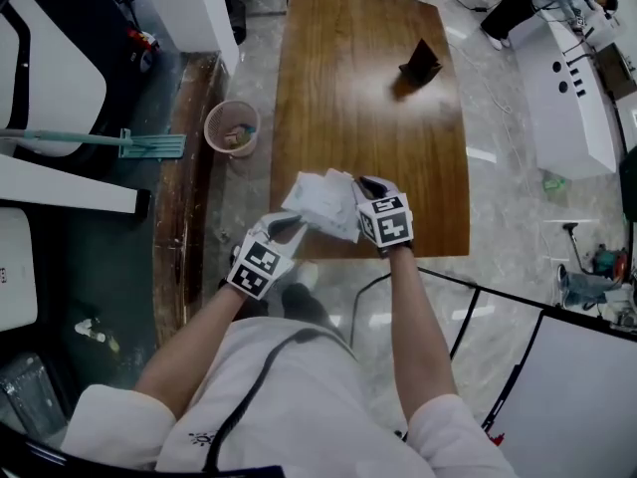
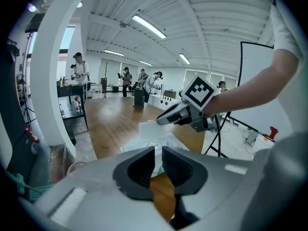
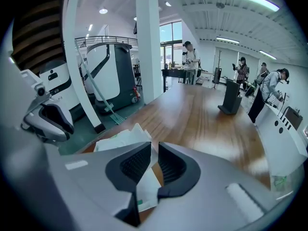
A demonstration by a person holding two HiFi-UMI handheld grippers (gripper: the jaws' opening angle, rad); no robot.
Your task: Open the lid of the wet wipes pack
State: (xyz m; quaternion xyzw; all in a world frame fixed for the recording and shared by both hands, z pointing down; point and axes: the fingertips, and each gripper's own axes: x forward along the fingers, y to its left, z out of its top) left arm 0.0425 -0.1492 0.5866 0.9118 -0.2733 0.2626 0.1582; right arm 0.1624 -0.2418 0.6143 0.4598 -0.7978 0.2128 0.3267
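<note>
Hovering over the near edge of the wooden counter [image 1: 368, 127], the white wet wipes pack [image 1: 320, 203] is held up between both claws, clear of the wood. The left claw [image 2: 158, 163] has its pads drawn almost together on the pack's near-left corner, with a sliver of white and green wrapper showing in the narrow slit between them. The right claw [image 3: 154, 163] is clamped on a thin white edge at the pack's right side, which hangs down between its pads; whether that edge is the lid itself cannot be told. Farther along the counter stands a small black object [image 1: 421, 64], well apart from the pack. A round bin [image 1: 231, 127] sits on the floor beside the counter.
</note>
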